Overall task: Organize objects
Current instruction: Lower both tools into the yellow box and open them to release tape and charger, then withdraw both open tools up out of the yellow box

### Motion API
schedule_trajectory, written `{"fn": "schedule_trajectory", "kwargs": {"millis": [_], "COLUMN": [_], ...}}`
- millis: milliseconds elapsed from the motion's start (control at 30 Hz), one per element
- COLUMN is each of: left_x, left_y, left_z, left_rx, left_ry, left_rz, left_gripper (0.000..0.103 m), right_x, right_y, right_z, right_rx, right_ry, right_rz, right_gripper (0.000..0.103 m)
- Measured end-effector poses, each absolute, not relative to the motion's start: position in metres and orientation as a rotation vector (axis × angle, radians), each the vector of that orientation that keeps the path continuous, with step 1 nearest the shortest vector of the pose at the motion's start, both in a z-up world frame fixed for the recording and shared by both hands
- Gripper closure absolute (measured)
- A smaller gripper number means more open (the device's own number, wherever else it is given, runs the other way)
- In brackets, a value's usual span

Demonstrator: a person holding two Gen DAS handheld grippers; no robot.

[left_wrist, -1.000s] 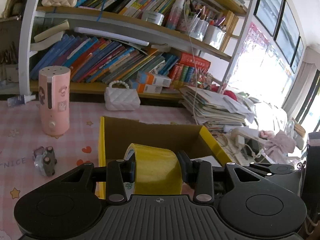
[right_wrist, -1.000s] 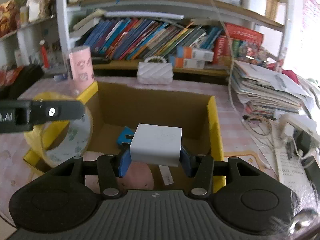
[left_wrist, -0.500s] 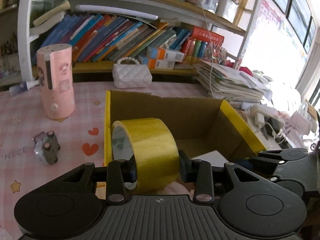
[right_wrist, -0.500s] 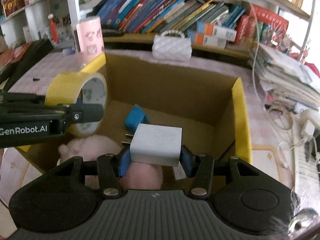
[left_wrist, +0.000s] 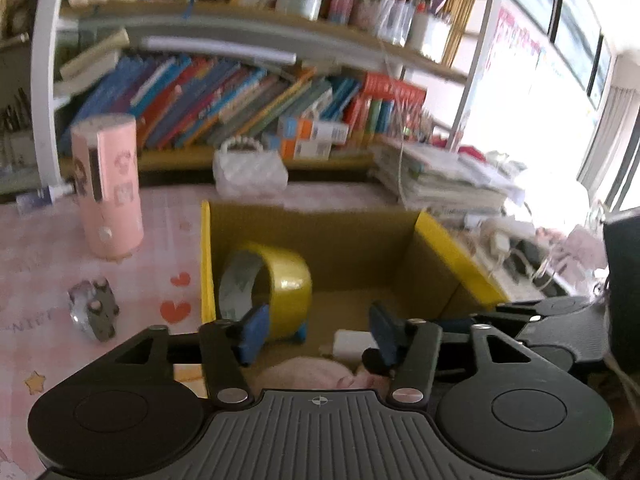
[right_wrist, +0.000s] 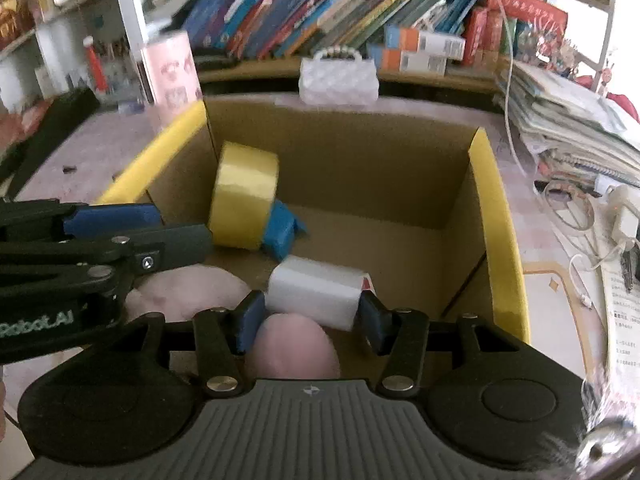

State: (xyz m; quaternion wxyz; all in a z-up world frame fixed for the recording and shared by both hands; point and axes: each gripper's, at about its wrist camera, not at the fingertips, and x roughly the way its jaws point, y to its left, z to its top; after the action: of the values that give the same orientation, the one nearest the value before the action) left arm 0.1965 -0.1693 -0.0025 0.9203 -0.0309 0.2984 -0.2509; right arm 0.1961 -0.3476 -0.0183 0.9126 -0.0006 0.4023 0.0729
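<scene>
My left tool (left_wrist: 316,334) is spread wide over the near edge of the cardboard box (left_wrist: 448,240) and holds nothing. The yellow tape roll (left_wrist: 280,284) sits free inside the box on its rim, against the left wall, leaning on a small blue block (right_wrist: 282,230). My right tool (right_wrist: 310,316) has its blue pads (right_wrist: 250,320) set at either side of the white block (right_wrist: 314,292); I cannot tell whether they press it or have let go, as the block seems to rest on the pink plush (right_wrist: 294,346) under it. That plush lies on the box floor at the near side. From the right wrist view my left tool (right_wrist: 120,224) reaches in from the left, its fingertips just beside the tape roll. Outside the box, on the pink counter (left_wrist: 48,280), stand a pink cylinder (left_wrist: 108,184) and, nearer, a small grey toy (left_wrist: 92,312). A white quilted purse (right_wrist: 338,78) sits beyond the far wall, before the bookshelf (left_wrist: 256,92).
</scene>
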Motion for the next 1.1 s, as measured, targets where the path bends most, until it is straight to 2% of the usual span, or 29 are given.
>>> {"fn": "schedule_trajectory", "kwargs": {"millis": [33,100,233,700,1100], "left_x": [0.193,0.185,0.164,0.113,0.079], "left_y": [-0.167,-0.163,-0.151,-0.099,-0.062], "left_z": [0.002,0.009,0.022,0.024,0.009], "left_rx": [-0.068,-0.078,-0.083,-0.084,-0.034], "left_ry": [0.593,0.550,0.475,0.444,0.536], "left_rz": [-0.518,-0.518,-0.515,-0.427,-0.375], "left_gripper": [0.041,0.029,0.019,0.014,0.013], "right_x": [0.193,0.185,0.167,0.091,0.050], "right_y": [-0.347,-0.345,-0.342,-0.325,-0.274], "right_z": [-0.015,-0.009,0.003,0.027,0.009], "right_rx": [-0.003,-0.014,-0.019,0.057,0.044], "right_ry": [0.810,0.767,0.686,0.481,0.594], "right_rz": [0.142,0.124,0.070,-0.137,-0.156], "right_gripper": [0.045,0.042,0.030,0.013,0.006]}}
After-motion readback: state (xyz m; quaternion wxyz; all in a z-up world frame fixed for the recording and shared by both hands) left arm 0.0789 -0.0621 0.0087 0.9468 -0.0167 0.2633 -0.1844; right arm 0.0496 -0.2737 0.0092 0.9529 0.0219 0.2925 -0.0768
